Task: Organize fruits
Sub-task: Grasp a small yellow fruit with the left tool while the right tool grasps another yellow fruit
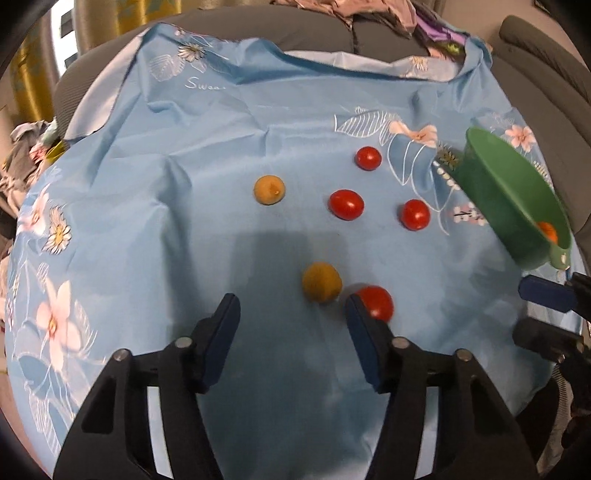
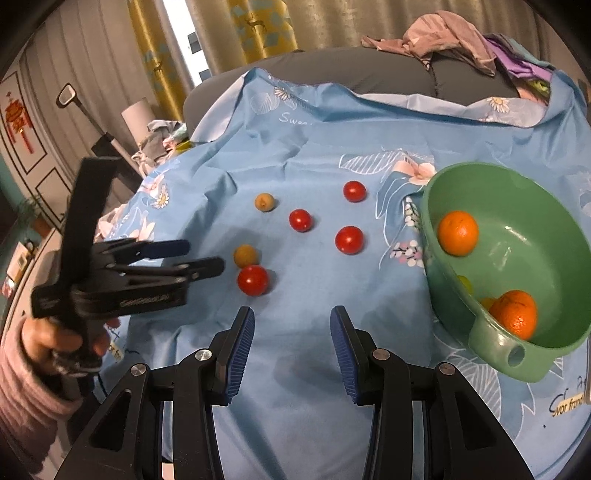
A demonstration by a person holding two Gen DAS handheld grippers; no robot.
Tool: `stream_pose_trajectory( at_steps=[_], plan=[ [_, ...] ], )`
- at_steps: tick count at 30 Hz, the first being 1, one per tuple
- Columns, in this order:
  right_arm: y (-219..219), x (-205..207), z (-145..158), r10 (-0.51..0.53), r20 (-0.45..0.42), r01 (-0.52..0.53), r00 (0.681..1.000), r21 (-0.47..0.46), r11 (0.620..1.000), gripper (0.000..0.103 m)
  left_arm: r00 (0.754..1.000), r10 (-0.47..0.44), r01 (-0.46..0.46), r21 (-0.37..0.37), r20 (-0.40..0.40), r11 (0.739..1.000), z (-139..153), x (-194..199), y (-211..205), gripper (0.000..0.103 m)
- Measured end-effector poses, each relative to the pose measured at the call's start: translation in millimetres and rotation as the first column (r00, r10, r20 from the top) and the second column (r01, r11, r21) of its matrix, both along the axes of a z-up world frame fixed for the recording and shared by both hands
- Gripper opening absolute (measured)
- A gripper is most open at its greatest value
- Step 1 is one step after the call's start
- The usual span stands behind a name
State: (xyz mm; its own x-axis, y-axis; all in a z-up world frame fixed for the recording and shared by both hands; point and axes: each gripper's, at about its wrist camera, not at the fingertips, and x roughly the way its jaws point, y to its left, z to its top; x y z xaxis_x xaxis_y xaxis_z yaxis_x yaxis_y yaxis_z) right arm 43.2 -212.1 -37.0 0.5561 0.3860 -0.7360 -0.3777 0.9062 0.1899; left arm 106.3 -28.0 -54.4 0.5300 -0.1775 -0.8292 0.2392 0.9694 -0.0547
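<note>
Several red cherry tomatoes (image 1: 346,205) and two yellow-brown round fruits lie loose on the blue flowered cloth (image 1: 166,229). My left gripper (image 1: 291,306) is open just above the cloth with nothing between its fingers. The nearer yellow fruit (image 1: 321,282) lies just past its tips, and a tomato (image 1: 376,301) sits behind the right finger (image 1: 356,314). The right wrist view shows that left gripper (image 2: 203,258) at the left, short of the yellow fruit (image 2: 245,255) and tomato (image 2: 253,280). My right gripper (image 2: 292,314) is open and holds nothing. The green bowl (image 2: 424,221) on the right holds two oranges (image 2: 458,233).
The cloth covers a grey sofa (image 2: 332,70) with crumpled clothes (image 2: 447,33) piled at the back. The farther yellow fruit (image 1: 269,189) lies left of the tomatoes. A sleeved hand (image 2: 55,343) holds the left gripper. Curtains (image 2: 258,26) hang behind.
</note>
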Motion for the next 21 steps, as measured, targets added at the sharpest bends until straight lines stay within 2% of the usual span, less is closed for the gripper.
stream_pose_trajectory(
  at_steps=[6, 9, 12, 16, 18, 21],
  plan=[
    [-1.9, 8.6, -8.6, -0.003, -0.02, 0.004, 1.0, 0.005, 1.0, 0.043, 0.999, -0.039, 0.039, 0.01, -0.008, 0.999, -6.0, 13.9, -11.7, 0.047],
    [-1.9, 12.2, -12.8, -0.004, -0.028, 0.004, 1.0, 0.008, 1.0, 0.043, 0.998, -0.055, 0.054, -0.007, -0.028, 0.998, -10.2, 19.9, -14.9, 0.035],
    [-1.5, 14.9, -15.6, -0.003, -0.032, 0.004, 0.999, 0.011, 1.0, 0.043, 0.997, -0.062, 0.062, -0.005, -0.04, 0.998, -17.2, 22.7, -17.2, 0.033],
    [-2.0, 18.1, -18.7, -0.004, -0.04, 0.005, 0.999, 0.012, 1.0, 0.043, 0.997, -0.048, 0.045, -0.058, -0.053, 0.997, -19.6, 27.8, -13.2, 0.031],
    [-1.5, 19.7, -19.8, -0.004, -0.043, 0.005, 0.999, 0.01, 1.0, 0.043, 0.998, -0.047, 0.044, -0.06, -0.045, 0.997, -20.8, 27.7, -13.4, 0.027],
    [-0.6, 21.5, -21.6, -0.003, -0.048, 0.003, 0.999, 0.008, 1.0, 0.043, 0.998, -0.052, 0.049, -0.076, -0.037, 0.996, -20.8, 27.0, -12.2, 0.027]
  ],
)
